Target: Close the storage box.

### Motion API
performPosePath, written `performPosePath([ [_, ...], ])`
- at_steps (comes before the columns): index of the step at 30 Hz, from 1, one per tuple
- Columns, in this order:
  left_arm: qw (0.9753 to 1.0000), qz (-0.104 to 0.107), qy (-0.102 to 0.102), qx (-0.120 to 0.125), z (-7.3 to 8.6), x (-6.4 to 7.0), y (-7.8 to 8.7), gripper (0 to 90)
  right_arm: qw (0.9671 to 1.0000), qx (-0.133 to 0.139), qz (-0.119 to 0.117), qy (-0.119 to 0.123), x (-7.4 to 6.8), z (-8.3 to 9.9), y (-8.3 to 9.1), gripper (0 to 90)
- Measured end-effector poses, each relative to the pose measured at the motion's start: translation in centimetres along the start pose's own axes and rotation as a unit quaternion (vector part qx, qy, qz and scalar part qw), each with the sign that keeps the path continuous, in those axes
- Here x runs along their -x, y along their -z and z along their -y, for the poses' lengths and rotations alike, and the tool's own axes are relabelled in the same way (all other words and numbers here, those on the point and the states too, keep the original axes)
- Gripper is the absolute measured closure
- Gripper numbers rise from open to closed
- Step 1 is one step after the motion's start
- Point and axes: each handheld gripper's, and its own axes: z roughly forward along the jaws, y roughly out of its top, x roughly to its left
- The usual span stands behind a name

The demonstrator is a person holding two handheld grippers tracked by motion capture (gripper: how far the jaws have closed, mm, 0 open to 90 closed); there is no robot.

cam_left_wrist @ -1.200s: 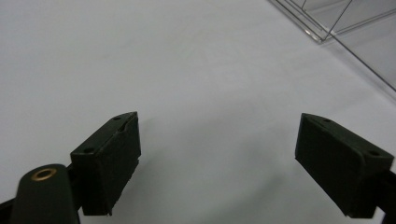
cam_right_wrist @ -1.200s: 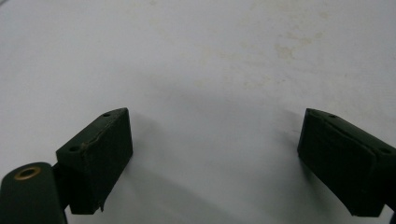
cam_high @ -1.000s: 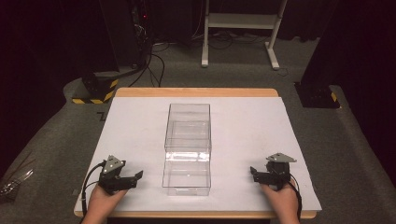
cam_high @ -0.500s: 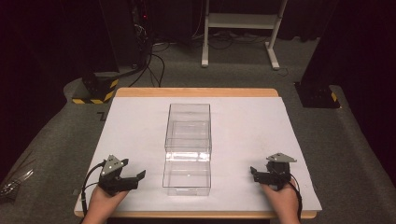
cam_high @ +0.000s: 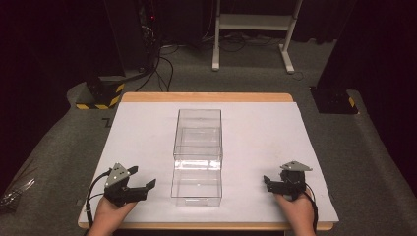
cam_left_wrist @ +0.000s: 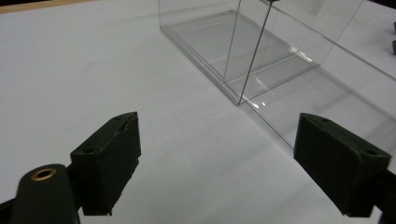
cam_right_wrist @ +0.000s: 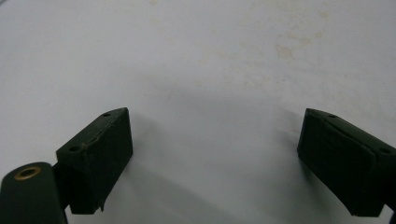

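Clear plastic box (cam_high: 197, 153) stands mid-worktop (cam_high: 255, 132), long axis running away from person. Left gripper (cam_high: 142, 187) near its front left corner, fingers spread, empty. Right gripper (cam_high: 266, 182) well apart, fingers spread over bare white surface near front edge.

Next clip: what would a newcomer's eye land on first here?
Two clear plastic boxes set end to end down the middle of the white table. Flanking the nearer box, the left gripper and right gripper rest near the table's front edge, jaws wide open, holding nothing.
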Motion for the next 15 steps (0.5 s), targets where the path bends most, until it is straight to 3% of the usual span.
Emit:
performPosePath([
  [15,0.9993,0.021,-0.013,0.028,-0.9,1.7,0.7,15.3,1.0000,0.000,0.000,0.000,0.0,0.0,0.0,10.4],
])
